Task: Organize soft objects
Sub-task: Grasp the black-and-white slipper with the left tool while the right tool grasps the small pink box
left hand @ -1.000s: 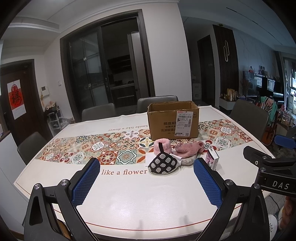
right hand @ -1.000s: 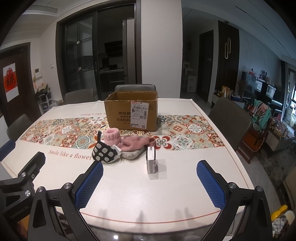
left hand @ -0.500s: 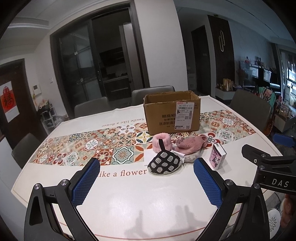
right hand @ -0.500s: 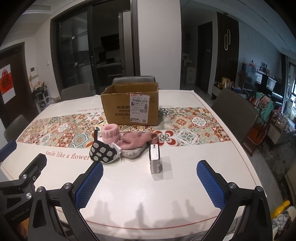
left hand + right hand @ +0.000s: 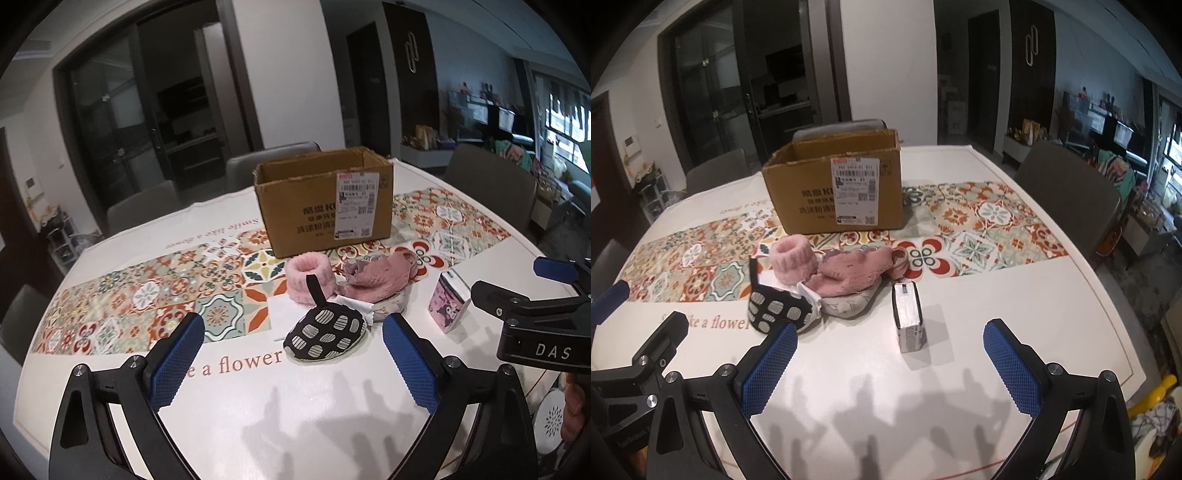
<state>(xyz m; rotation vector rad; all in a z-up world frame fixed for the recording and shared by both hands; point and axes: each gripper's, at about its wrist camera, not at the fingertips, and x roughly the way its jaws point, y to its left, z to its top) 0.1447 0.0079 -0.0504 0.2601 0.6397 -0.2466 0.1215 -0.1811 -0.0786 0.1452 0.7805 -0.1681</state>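
Soft items lie in a loose pile on the bench (image 5: 221,398), in front of the open cardboard box (image 5: 325,206): black-and-white spotted pouch (image 5: 325,334) nearest, pink fuzzy cuff (image 5: 308,273) behind it, pink knit piece (image 5: 376,277) draped over a pale grey cloth item (image 5: 849,304). All look light, limp and compressible; judged to slump if pinched at an edge, so take the pouch across its padded body or by its black loop. Left gripper (image 5: 293,363) is wide apart, having just narrowed slightly, with nothing between its jaws; right gripper (image 5: 890,362) is likewise agape and empty. A small stiff carton (image 5: 908,317) stands beside the pile. Legible: "a flower" on the cloth, "DAS" on the right gripper body; box label is unreadable.
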